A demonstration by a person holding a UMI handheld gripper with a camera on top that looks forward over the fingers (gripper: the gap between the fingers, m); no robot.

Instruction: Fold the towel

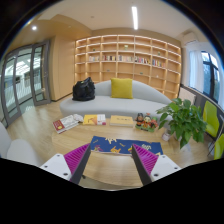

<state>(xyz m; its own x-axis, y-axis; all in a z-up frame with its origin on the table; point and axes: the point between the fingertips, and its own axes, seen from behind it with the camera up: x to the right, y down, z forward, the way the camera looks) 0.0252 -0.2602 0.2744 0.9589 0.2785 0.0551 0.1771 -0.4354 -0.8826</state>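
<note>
Gripper (112, 160) jaws open above a table (112, 128).

The gripper (113, 165) had two dark fingers, each with a bright pink ridged pad (76, 157) on its inside.

No text, label, brand or number is legible anywhere. The books (67, 123) on the counter (110, 165) show covers too small to read.
</note>
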